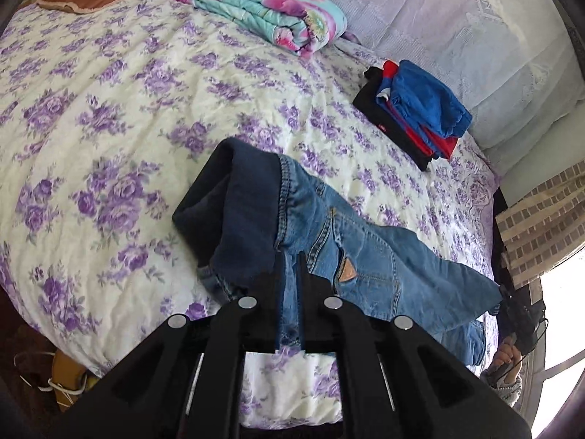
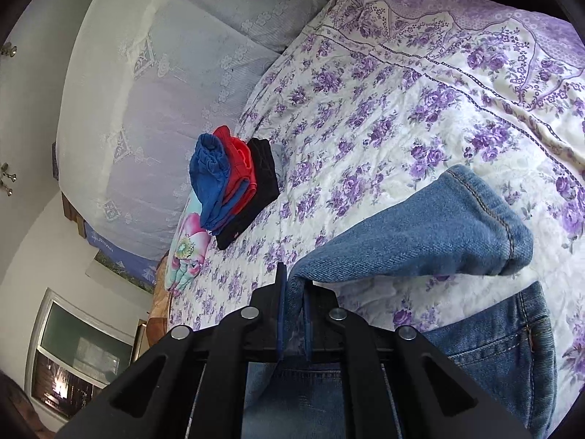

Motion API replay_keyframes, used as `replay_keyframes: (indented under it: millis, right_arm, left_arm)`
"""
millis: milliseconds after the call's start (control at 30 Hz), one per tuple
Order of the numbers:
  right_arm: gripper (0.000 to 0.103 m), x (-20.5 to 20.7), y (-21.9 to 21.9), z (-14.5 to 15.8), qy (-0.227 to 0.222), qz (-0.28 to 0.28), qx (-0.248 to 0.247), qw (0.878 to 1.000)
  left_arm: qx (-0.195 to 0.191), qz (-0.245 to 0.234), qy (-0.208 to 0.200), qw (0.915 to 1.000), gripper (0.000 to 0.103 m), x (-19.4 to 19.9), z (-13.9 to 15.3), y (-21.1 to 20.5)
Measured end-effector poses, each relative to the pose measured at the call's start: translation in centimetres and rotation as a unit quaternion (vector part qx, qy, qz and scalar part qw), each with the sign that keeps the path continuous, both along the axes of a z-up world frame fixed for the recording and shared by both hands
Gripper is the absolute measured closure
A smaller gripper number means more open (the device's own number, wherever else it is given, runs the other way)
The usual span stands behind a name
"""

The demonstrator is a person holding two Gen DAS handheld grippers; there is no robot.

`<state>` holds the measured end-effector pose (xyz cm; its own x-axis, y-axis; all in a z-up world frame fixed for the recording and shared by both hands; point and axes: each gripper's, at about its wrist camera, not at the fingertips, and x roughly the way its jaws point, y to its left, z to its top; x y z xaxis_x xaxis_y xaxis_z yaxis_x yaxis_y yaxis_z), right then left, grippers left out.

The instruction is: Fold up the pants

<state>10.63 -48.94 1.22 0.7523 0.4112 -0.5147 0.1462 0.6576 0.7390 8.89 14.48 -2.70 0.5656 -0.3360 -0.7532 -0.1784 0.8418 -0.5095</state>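
Blue denim pants [image 1: 329, 226], held up off the bed [image 1: 109, 117] at two ends, sagging between the grips. Not yet folded flat, by the look of it: fabric bunched and twisted, darker inner lining turned out at the waist end in the left wrist view, a back pocket with a tan patch showing. In the right wrist view, one hemmed leg cuff [image 2: 486, 219] sticking out over the bedspread, with another denim layer and stitched pocket hanging below.

Probably early in the fold, or in the middle of carrying the halves together; laying down, squaring and smoothing seemingly all left.

Left gripper [image 1: 291, 256] with fingers together, clamped on a strip of denim. Right gripper [image 2: 294, 278] likewise pinched shut on a fold of the cloth.

Farther out on the floral bedspread, a small stack of folded clothes [image 1: 416, 109], blue over red over black, likely finished pieces. Beyond, a folded flowered quilt [image 1: 263, 7] near the pillows.
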Motion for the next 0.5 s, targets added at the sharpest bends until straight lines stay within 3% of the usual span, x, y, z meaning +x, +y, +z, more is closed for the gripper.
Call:
replay_keyframes:
  millis: [100,167,200,500]
  right_arm:
    - [0.095,-0.6,0.1,0.2,-0.003,0.004,-0.002,1.000]
    - [0.095,-0.9,0.0,0.3,-0.005,0.005,-0.001,1.000]
    - [0.095,-0.9,0.0,0.3,-0.005,0.006,0.000,1.000]
    - [0.095,-2.3,-0.1,0.0,-0.004,0.010,0.010,1.000]
  left_arm:
    - [-0.010,-0.002,0.013,0.9999,0.083,-1.0,-0.8,-0.1]
    - [-0.010,-0.008,0.016,0.9998,0.066,-1.6,-0.8,-0.5]
    - [-0.015,-0.010,0.015,0.9997,0.063,-1.8,-0.9,-0.6]
    - [-0.035,-0.001,0.040,0.9986,0.060,0.7,-3.4,-1.9]
